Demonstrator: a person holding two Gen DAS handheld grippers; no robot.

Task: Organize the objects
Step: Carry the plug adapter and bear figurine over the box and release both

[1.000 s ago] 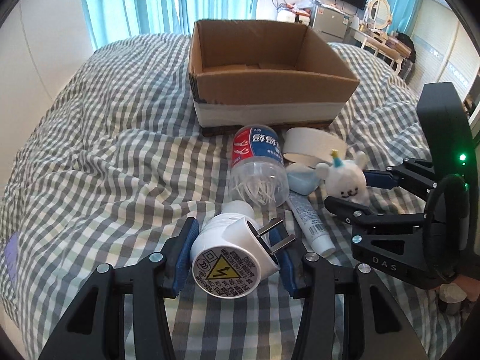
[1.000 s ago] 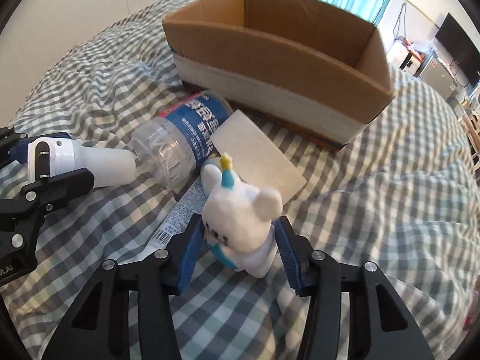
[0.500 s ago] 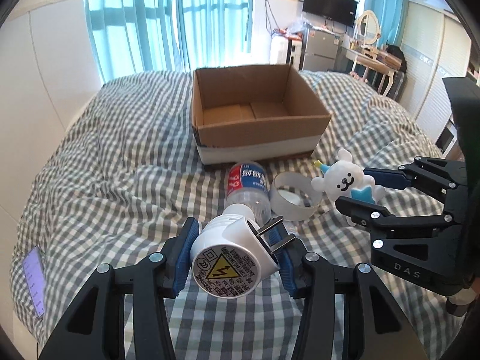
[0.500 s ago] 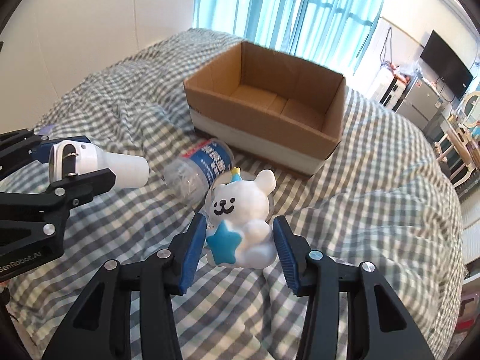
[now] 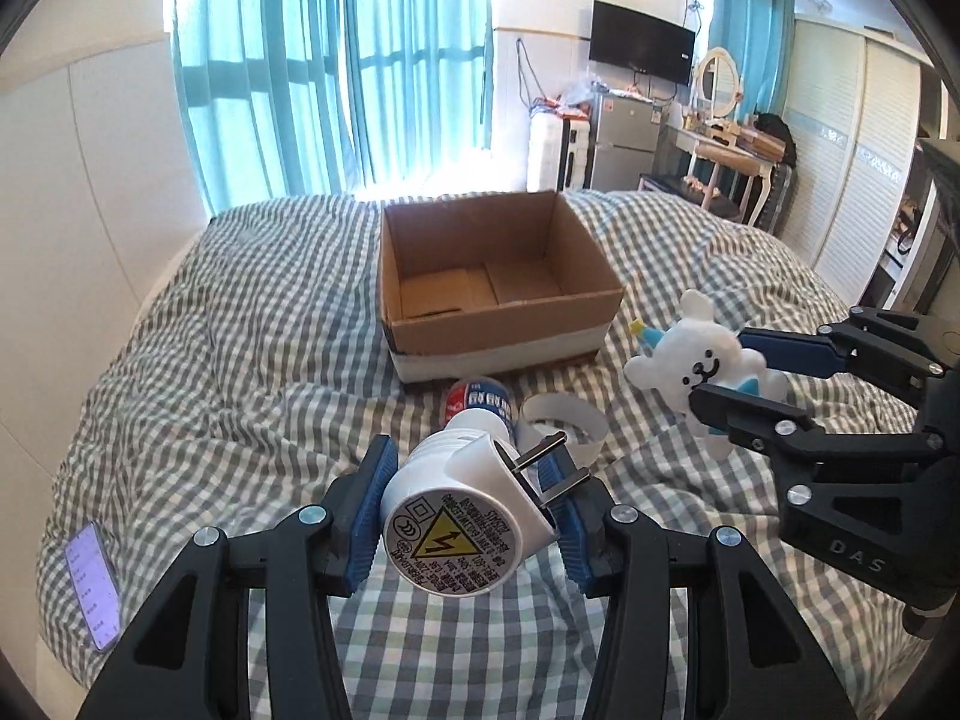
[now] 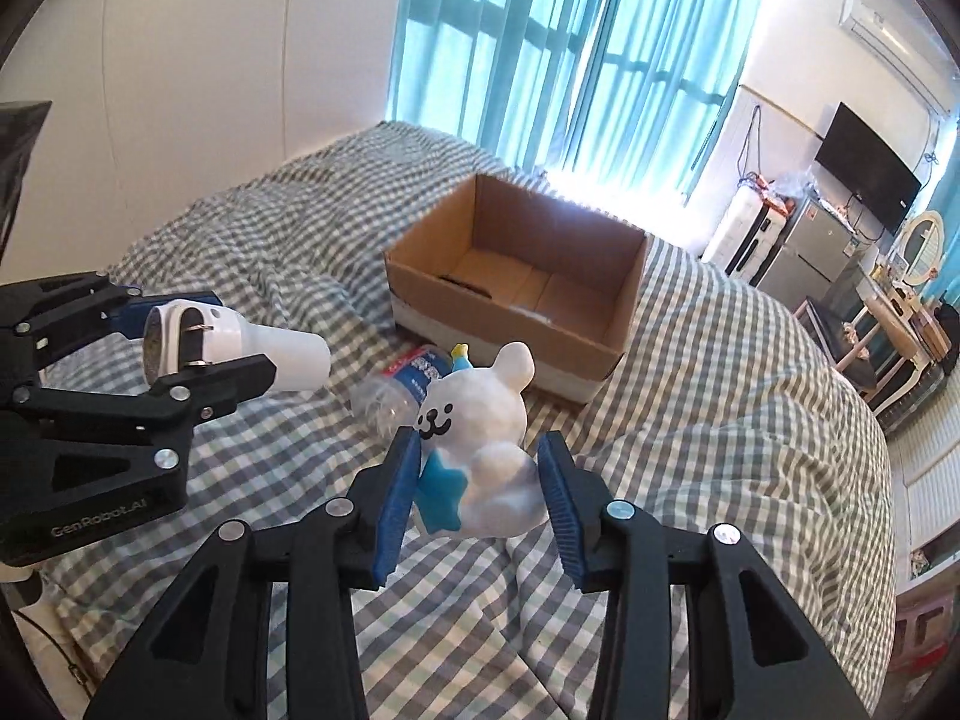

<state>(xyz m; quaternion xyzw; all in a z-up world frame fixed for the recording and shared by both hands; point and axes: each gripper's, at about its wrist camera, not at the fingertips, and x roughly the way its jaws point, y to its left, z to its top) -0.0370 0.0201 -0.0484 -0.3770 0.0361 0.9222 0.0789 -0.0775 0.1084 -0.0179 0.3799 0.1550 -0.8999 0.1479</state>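
My left gripper (image 5: 471,483) is shut on a white plug-in device (image 5: 462,516) with metal prongs and a yellow warning label, held above the bed. It also shows in the right wrist view (image 6: 228,339). My right gripper (image 6: 477,471) is shut on a white plush bear (image 6: 480,420) with a blue star, also seen in the left wrist view (image 5: 699,360). An open, empty cardboard box (image 5: 498,294) sits on the bed ahead of both grippers, and shows in the right wrist view (image 6: 516,282). A clear plastic bottle (image 6: 399,387) lies just in front of the box.
A white tape roll (image 5: 561,426) lies beside the bottle (image 5: 480,402). A phone (image 5: 93,585) with a lit screen lies at the bed's left edge. The checked blanket (image 5: 240,360) is rumpled. Furniture and a fridge stand beyond the bed at the right.
Both grippers have risen well above the bed with their objects. The box now looks farther below and its inside floor shows. The tube of cream is out of view.
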